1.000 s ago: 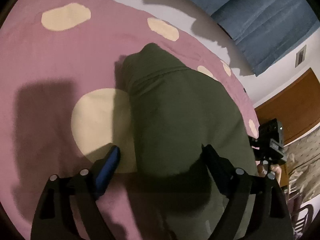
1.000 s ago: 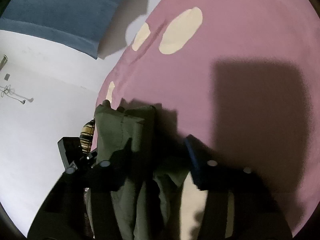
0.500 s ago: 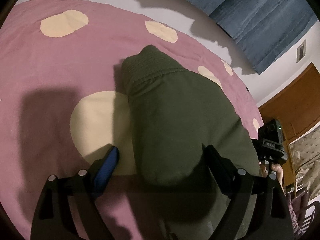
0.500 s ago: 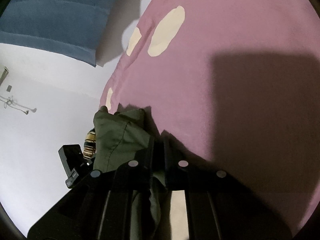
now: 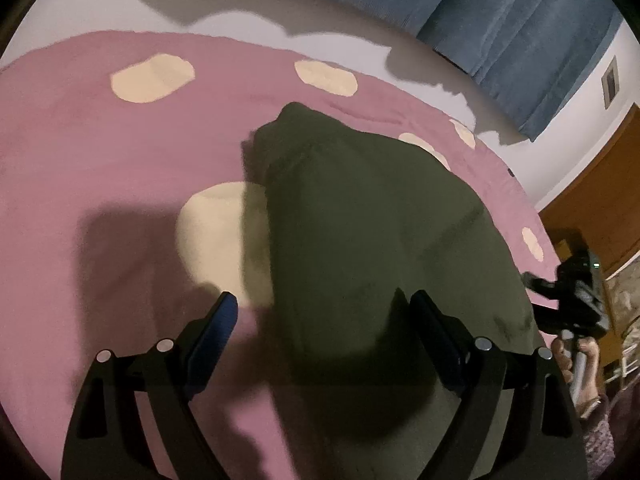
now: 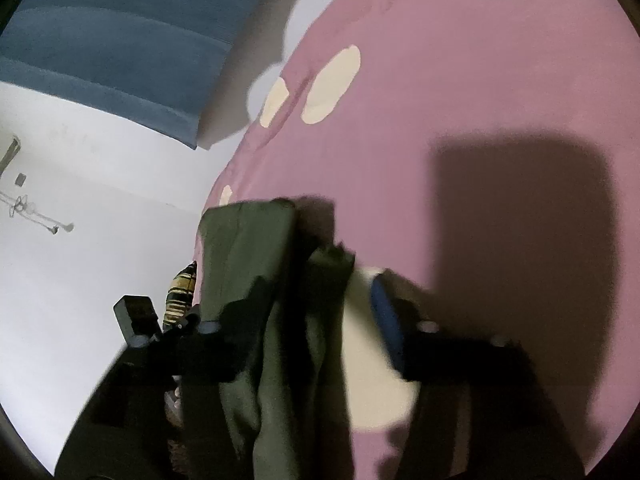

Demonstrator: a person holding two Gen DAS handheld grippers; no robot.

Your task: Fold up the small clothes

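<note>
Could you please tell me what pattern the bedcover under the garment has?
Mauve-pink bedcover with scattered cream oval spots, clearest in the left wrist view.

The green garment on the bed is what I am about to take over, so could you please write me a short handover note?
Left tongs: open, nothing held, over the near end of the green garment.
Right tongs: jaws have just been opening; cloth lies between them, no longer pinched.
Garment: on the pink bedspread with cream spots, part of it over a large cream spot.
Done: it looks folded lengthwise into a narrow, layered strip, ribbed band at the far end.
Left: probably a crosswise fold and some smoothing; the near end is in shadow, so check it first.
</note>
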